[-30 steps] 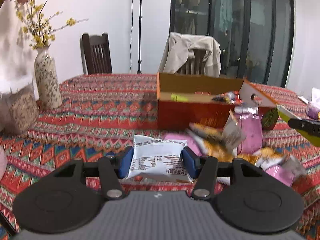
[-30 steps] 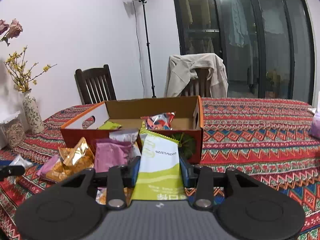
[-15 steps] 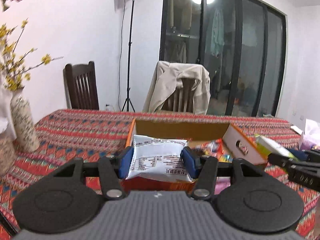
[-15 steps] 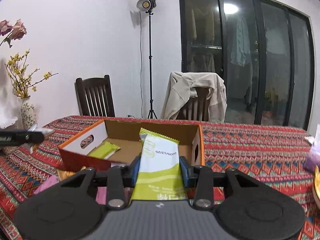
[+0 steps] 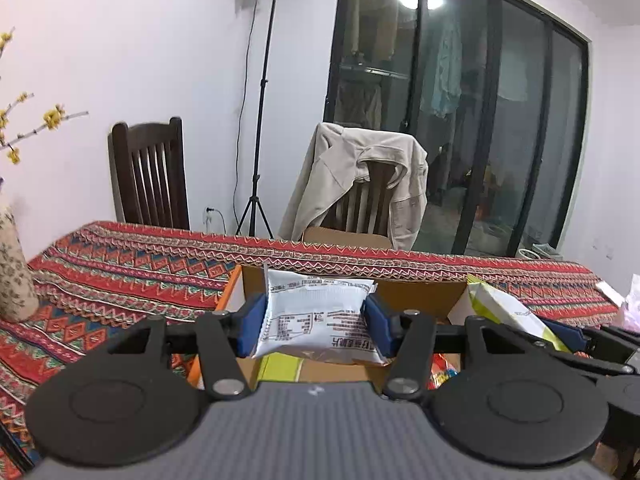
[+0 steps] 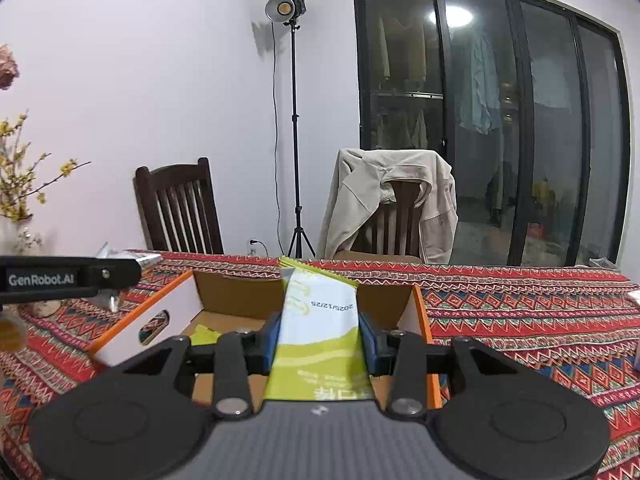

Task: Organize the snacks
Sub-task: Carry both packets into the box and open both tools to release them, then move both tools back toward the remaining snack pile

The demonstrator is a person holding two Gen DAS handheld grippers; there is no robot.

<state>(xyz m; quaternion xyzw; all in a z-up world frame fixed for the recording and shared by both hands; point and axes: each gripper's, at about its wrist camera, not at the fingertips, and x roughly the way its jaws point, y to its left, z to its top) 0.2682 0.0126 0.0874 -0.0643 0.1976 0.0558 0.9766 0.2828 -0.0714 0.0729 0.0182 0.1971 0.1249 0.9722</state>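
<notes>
My left gripper (image 5: 314, 322) is shut on a white snack packet (image 5: 316, 316) and holds it above the open orange cardboard box (image 5: 416, 294). My right gripper (image 6: 320, 340) is shut on a green and white snack packet (image 6: 320, 320) and holds it above the same box (image 6: 236, 292). That packet also shows at the right of the left wrist view (image 5: 508, 310). A small green packet (image 6: 204, 335) lies on the box floor. The left gripper's arm (image 6: 68, 276) shows at the left of the right wrist view.
The box stands on a table with a red patterned cloth (image 6: 520, 312). A vase with yellow flowers (image 5: 12, 280) stands at the table's left. Two chairs (image 6: 180, 208), one with a beige jacket (image 6: 392, 200), and a light stand (image 6: 294, 120) are behind the table.
Both grippers have risen from the snack pile in front of the box and moved forward over the open box, each still holding its packet.
</notes>
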